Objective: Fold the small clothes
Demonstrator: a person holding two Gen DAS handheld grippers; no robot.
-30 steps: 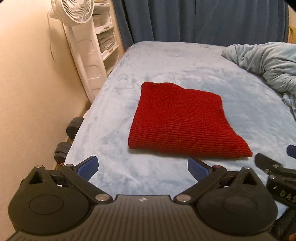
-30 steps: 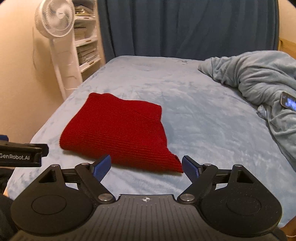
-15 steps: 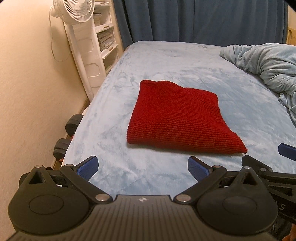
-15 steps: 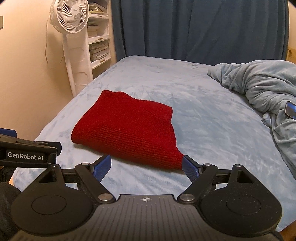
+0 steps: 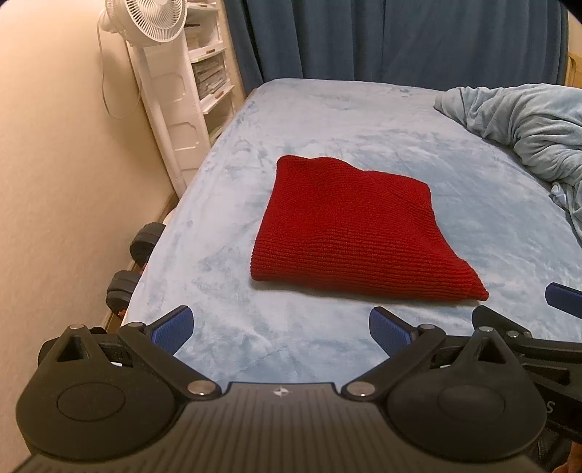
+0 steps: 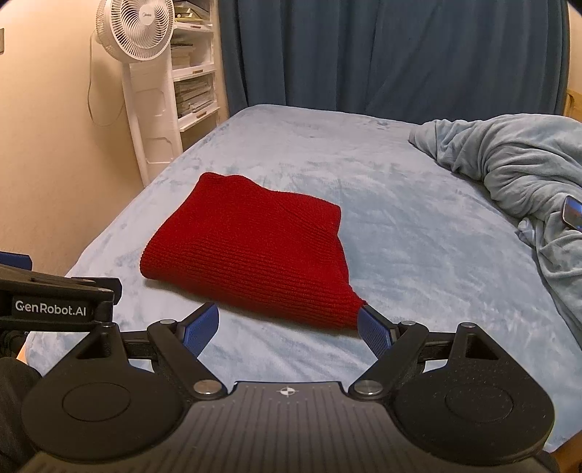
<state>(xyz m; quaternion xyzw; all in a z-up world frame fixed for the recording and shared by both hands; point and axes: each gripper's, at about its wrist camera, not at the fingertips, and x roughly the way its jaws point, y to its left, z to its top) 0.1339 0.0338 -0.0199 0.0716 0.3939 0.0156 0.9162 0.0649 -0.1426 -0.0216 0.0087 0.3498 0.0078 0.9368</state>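
A red knit garment [image 5: 349,229] lies folded into a flat, roughly square pad on the light blue bed [image 5: 327,120]. It also shows in the right wrist view [image 6: 254,254]. My left gripper [image 5: 280,329] is open and empty, held near the bed's front edge, short of the garment. My right gripper [image 6: 289,325] is open and empty, just in front of the garment's near right corner. The left gripper's body shows at the left edge of the right wrist view [image 6: 51,302]. The right gripper's finger shows at the right edge of the left wrist view [image 5: 563,303].
A crumpled light blue blanket [image 6: 516,171] lies at the bed's right side with a phone [image 6: 573,213] on it. A white standing fan [image 6: 136,29] and white shelves [image 6: 192,83] stand at the left wall. Dark dumbbells [image 5: 143,243] lie on the floor left of the bed. Dark blue curtains [image 6: 382,54] hang behind.
Both grippers have drawn back and up from the garment, which now looks farther away. The garment has not moved. Both grippers stay open.
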